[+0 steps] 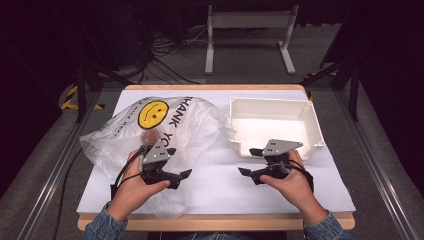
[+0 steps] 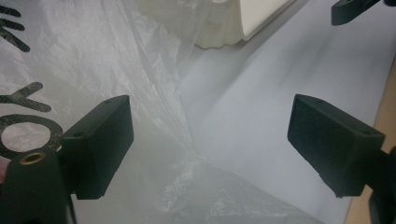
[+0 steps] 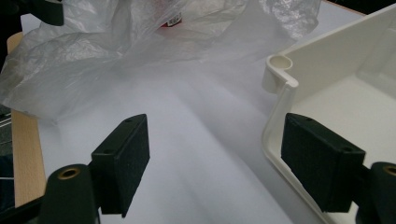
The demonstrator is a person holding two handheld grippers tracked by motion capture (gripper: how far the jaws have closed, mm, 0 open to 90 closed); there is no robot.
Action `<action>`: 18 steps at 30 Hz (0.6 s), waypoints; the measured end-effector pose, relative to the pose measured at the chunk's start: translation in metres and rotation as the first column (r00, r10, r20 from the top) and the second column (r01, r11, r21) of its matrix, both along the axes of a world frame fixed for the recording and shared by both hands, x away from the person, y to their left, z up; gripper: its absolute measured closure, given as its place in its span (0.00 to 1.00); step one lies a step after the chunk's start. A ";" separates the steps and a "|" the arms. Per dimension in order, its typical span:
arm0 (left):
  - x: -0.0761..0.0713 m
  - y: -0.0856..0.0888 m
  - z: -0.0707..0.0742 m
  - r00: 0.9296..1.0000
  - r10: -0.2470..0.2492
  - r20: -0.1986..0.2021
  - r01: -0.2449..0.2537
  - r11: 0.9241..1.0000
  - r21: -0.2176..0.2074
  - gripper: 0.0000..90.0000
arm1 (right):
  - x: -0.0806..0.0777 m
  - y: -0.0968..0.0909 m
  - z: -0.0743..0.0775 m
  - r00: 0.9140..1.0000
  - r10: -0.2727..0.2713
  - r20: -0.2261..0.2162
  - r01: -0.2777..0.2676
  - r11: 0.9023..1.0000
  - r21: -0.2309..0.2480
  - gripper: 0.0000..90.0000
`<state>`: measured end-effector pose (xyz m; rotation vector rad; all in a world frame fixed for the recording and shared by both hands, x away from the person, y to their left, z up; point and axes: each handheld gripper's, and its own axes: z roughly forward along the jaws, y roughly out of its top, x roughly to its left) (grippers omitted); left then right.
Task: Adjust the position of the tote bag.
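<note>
A translucent plastic bag (image 1: pixel 150 127) with a yellow smiley face and black "THANK YOU" lettering lies crumpled on the left of the table. Something reddish (image 1: pixel 149 135) shows through it, also seen as a red item (image 3: pixel 172 20) in the right gripper view. My left gripper (image 1: pixel 181 177) is open over the bag's near right edge. In the left gripper view a fold of the bag (image 2: pixel 163 116) lies between the spread jaws of that gripper (image 2: pixel 210 135), not pinched. My right gripper (image 1: pixel 250 161) is open just left of the white tray (image 1: pixel 312 130), with bare sheet between its jaws (image 3: pixel 215 158).
The white plastic tray (image 3: pixel 280 79) has nothing in it and sits at the back right, its near corner beside my right gripper's right jaw. A white sheet (image 1: pixel 220 185) covers the wooden table. Beyond the table are cables and a white stand (image 1: pixel 250 22) on the floor.
</note>
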<state>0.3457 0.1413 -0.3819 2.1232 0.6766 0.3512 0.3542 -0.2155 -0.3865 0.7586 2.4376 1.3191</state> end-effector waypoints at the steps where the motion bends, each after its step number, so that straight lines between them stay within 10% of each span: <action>1: 0.001 -0.001 -0.002 1.000 0.008 -0.004 -0.008 1.000 0.013 0.17 | 0.000 0.001 0.000 1.000 0.002 -0.001 -0.002 1.000 0.000 0.27; 18: -0.009 0.013 0.004 0.989 -0.118 -0.089 0.130 0.981 0.146 0.19 | -0.001 0.004 -0.002 1.000 0.024 -0.010 -0.024 1.000 -0.001 0.26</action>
